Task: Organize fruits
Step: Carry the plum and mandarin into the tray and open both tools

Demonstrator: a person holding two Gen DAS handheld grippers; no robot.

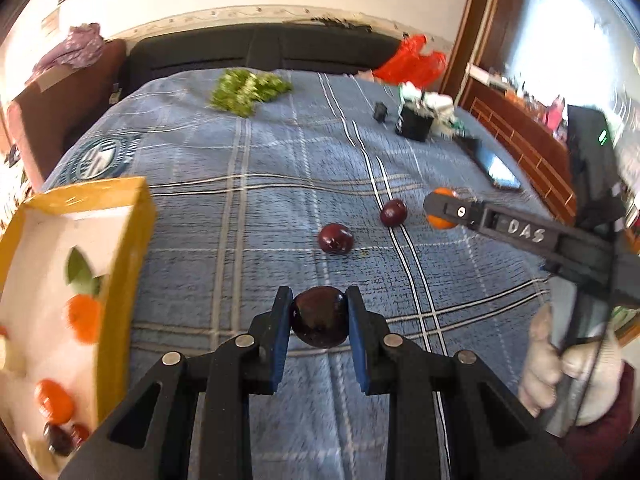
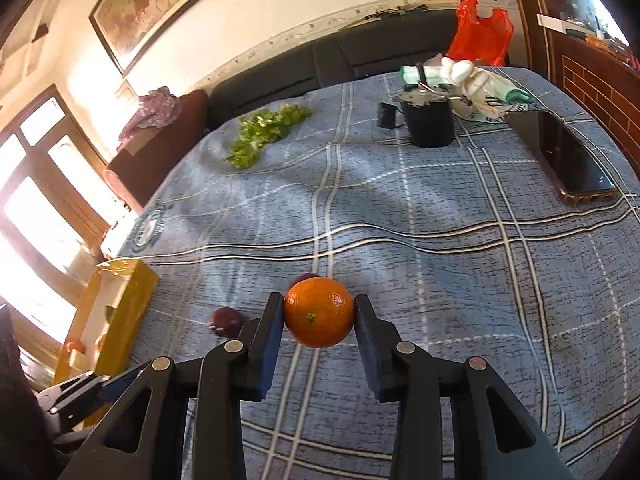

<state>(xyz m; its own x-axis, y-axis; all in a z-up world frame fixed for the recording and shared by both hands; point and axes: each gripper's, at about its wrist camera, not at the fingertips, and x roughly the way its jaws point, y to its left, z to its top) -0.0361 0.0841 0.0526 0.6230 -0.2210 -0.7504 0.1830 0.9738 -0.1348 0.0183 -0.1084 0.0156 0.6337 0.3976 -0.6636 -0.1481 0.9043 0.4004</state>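
Note:
My left gripper (image 1: 319, 312) is shut on a dark plum (image 1: 319, 317), held above the blue plaid cloth (image 1: 240, 216). My right gripper (image 2: 319, 312) is shut on an orange (image 2: 319, 312); the orange also shows in the left wrist view (image 1: 440, 208) at the right gripper's tip. Two more plums (image 1: 336, 239) (image 1: 393, 213) lie on the cloth ahead. The right wrist view shows one plum (image 2: 227, 321) left of the fingers and another (image 2: 303, 278) mostly hidden behind the orange. A yellow box (image 1: 128, 248) at the left holds oranges and plums; it also shows in the right wrist view (image 2: 132, 300).
Green leafy vegetables (image 1: 248, 90) lie at the far side of the cloth. A black cup (image 2: 430, 122), white bags (image 2: 460, 76), a small black object (image 2: 387, 115) and a phone (image 2: 568, 156) sit at the far right. A red plastic bag (image 1: 414, 62) lies by the dark sofa back.

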